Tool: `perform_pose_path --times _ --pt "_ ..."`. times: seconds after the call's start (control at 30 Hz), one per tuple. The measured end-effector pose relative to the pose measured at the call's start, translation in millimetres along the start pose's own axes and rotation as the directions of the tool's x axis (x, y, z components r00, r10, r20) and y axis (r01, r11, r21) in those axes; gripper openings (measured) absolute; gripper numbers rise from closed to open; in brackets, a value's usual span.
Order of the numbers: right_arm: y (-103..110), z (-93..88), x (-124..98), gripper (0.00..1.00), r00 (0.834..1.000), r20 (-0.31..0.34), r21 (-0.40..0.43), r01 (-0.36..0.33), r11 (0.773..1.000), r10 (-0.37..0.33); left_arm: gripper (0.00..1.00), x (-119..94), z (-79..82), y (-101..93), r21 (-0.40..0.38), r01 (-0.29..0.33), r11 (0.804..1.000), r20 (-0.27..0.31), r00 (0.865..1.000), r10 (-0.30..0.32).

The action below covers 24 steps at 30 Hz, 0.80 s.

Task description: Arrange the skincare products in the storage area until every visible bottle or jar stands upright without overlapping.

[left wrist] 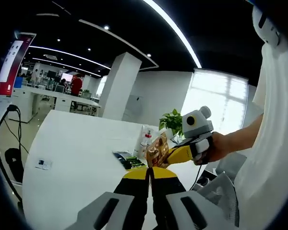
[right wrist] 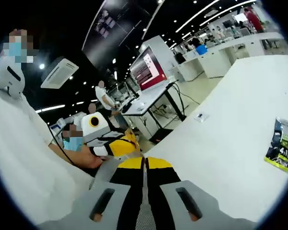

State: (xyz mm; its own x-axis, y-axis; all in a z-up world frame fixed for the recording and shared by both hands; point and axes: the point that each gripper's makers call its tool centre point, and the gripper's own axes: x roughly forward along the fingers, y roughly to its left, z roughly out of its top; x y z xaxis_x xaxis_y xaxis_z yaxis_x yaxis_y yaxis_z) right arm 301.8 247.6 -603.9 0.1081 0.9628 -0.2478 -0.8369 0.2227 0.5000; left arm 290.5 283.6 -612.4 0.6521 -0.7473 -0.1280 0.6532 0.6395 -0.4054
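Left gripper view: own yellow-and-black left gripper point(left wrist: 149, 168) rising from the bottom edge, jaws pressed together, nothing between them. Just past its tips, a crinkled gold foil packet point(left wrist: 157, 150), upright and slightly tilted over the long white table point(left wrist: 72, 158). Clamped on that packet from the right, the yellow-tipped right gripper point(left wrist: 169, 152) in a person's hand point(left wrist: 215, 147), its grey body capped by a round-lensed box. Beyond the packet, near the far end of the table: a white bottle with a red top point(left wrist: 147, 139), standing upright; beside it a flat dark pouch point(left wrist: 126, 160) lying on the tabletop; behind both, a green leafy plant point(left wrist: 172, 120). Too small to tell the exact kind of bottle. Small white card point(left wrist: 43, 164) lying alone on the table, well apart to the left.

Right gripper view: own jaws point(right wrist: 145, 163) closed, yellow tips meeting; packet itself not visible between them here. Left gripper point(right wrist: 118, 143) entering from the left, just beside those tips. Dark green-and-black sachet point(right wrist: 282, 143) flat on the table, well apart at the right edge.
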Motion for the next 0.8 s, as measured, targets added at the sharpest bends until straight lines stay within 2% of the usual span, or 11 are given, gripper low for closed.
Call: perform_pose_path --times 0.1,0.17,0.2,0.3,0.37,0.5,0.57,0.7,0.8 --pt "3.7 -0.2 5.8 0.12 1.000 -0.022 0.004 -0.006 1.000 0.006 0.01 0.1 -0.7 -1.3 -0.014 0.011 1.000 -0.005 1.000 -0.011" --pt "7.6 1.3 9.0 0.16 0.999 -0.034 -0.020 -0.006 1.000 0.005 0.01 1.5 -4.5 -3.6 -0.011 0.025 1.000 -0.026 0.999 -0.025" --pt "8.5 3.6 10.6 0.16 0.999 -0.034 -0.071 0.000 0.997 -0.003 0.01 1.5 -4.5 -4.9 -0.008 0.029 1.000 -0.025 0.999 -0.029" --pt "13.4 4.8 16.7 0.08 0.999 -0.038 -0.082 -0.005 0.997 0.002 0.01 2.7 -8.5 -10.1 0.003 0.049 0.999 -0.045 0.998 -0.048" --pt "9.5 -2.5 18.7 0.01 0.997 -0.081 -0.135 0.002 0.991 -0.013 0.01 2.5 -10.4 -7.5 0.009 0.032 0.999 -0.055 0.998 -0.032" --pt "7.6 -1.2 18.6 0.02 0.998 -0.059 -0.091 0.006 0.996 -0.011 0.00 1.3 -6.7 -3.3 0.011 0.018 1.000 -0.039 0.999 -0.018" --pt "2.2 -3.5 15.5 0.07 0.997 -0.072 -0.081 0.029 0.996 -0.035 0.00 0.5 -6.1 -2.8 0.005 0.016 1.000 -0.036 0.999 -0.016" --pt "0.6 -2.7 7.6 0.02 0.998 -0.056 -0.053 0.018 0.998 -0.021 0.00 0.5 -4.7 0.0 -0.014 0.004 1.000 -0.029 1.000 -0.005" --pt "-0.3 -8.0 9.3 0.02 0.997 -0.080 -0.025 0.013 1.000 -0.015 0.00 0.0 -5.8 1.0 -0.018 -0.002 1.000 -0.035 0.999 0.001"
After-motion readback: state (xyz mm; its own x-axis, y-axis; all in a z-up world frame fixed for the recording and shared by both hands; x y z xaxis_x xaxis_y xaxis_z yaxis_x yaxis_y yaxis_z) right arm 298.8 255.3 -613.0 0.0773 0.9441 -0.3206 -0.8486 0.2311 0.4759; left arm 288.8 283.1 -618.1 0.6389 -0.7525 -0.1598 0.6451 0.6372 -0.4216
